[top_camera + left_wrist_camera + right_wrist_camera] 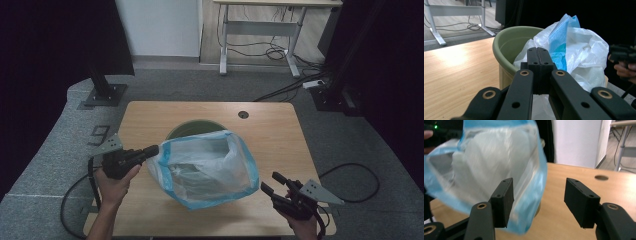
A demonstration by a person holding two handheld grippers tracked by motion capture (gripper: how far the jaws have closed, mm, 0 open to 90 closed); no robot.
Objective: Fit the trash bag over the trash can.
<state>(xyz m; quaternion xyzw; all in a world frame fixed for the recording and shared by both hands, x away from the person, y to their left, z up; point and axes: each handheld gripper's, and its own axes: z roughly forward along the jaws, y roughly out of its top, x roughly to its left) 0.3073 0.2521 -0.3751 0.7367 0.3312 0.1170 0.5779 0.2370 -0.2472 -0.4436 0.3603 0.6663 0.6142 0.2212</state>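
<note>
A green bin (pixel 192 127) (pixel 506 45) stands at the middle of the wooden table (pixel 280 130). A translucent white plastic bag with a blue rim (pixel 210 170) (pixel 584 50) (pixel 486 162) sits over it, its mouth gaping toward me. My left gripper (pixel 152 150) (pixel 539 58) is shut, pinching the bag's rim on the left side. My right gripper (pixel 270 181) (pixel 539 185) is near the table's front right corner, just off the bag's right corner. Its jaws stand open; the bag's blue edge hangs by one jaw, with nothing pressed between them.
A round cable hole (pixel 243 114) (pixel 601 177) lies in the table's far side. Beyond the table a white-legged desk (pixel 260 30) stands over loose cables. Black stands (pixel 105 92) flank the table, and a black cable (pixel 350 180) loops on the grey floor at right.
</note>
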